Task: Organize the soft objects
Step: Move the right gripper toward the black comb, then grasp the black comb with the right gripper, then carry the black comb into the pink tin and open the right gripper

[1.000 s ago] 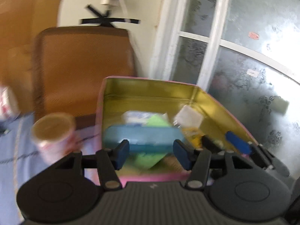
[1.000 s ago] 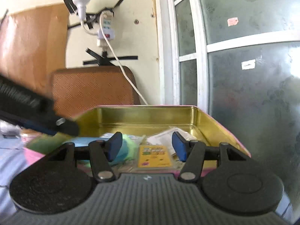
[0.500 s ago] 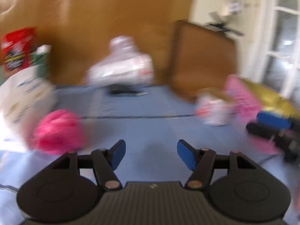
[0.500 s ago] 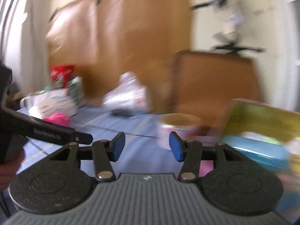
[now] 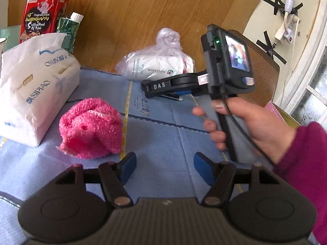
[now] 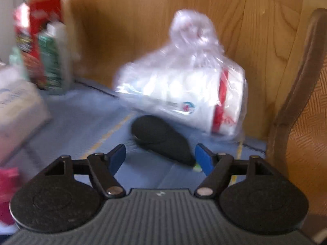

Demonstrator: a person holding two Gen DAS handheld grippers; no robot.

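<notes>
A fluffy pink cloth lies bunched on the blue table cover, just ahead and left of my left gripper. Its jaws are opening, with nothing between them. A tied clear plastic bag of white soft goods lies by the wooden wall; it shows in the left wrist view too. My right gripper points at that bag, jaws opening, pads pressing nothing. A black oval object lies just beyond its tips. A hand in a magenta sleeve holds the right gripper's handle.
A white tissue pack stands at the left, with a red tin and a green bottle behind it. A brown woven board leans at the right. The pink tin's corner peeks from behind the hand.
Both grippers have swung left, away from the gold-lined tin, to the blue cover. The pink cloth now sits close to the left gripper, the plastic bag before the right. Both jaws stand wider.
</notes>
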